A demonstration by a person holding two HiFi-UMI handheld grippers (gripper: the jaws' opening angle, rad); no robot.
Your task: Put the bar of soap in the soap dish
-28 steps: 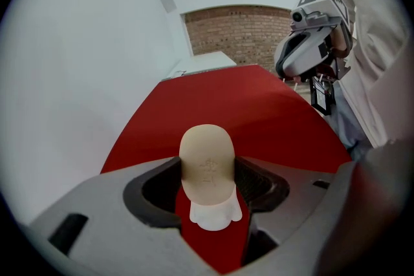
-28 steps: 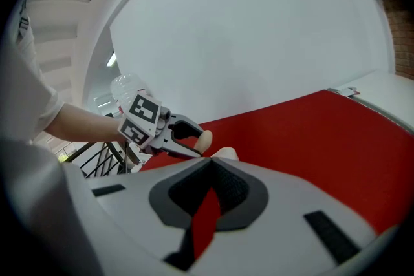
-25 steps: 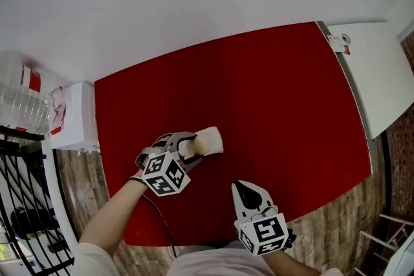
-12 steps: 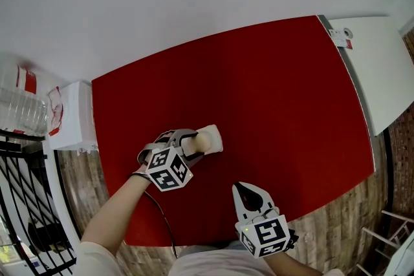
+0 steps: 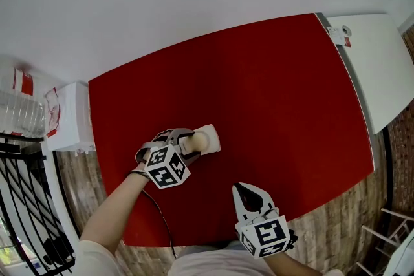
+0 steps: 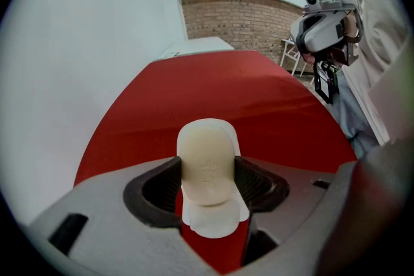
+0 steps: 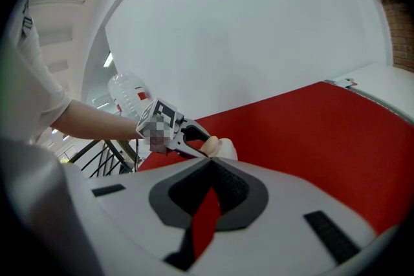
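Note:
A cream bar of soap (image 5: 200, 139) stands on edge between the jaws of my left gripper (image 5: 194, 142), which is shut on it. Right under and beyond it lies the white soap dish (image 5: 213, 137) on the red table (image 5: 272, 94). In the left gripper view the soap (image 6: 206, 163) sits over the dish (image 6: 213, 223), whose far end shows behind it; I cannot tell if they touch. My right gripper (image 5: 247, 189) is shut and empty near the table's front edge. Its own view shows the left gripper (image 7: 194, 139), soap (image 7: 209, 145) and dish (image 7: 228, 150) ahead.
A white counter (image 5: 375, 68) adjoins the table's right end. A white box (image 5: 71, 116) and clear water bottles (image 5: 22, 110) stand at the left, with a black wire rack (image 5: 26, 203) below them. A white wall runs behind the table.
The left gripper has carried the soap slightly forward, further over the dish. The right gripper has stayed in place.

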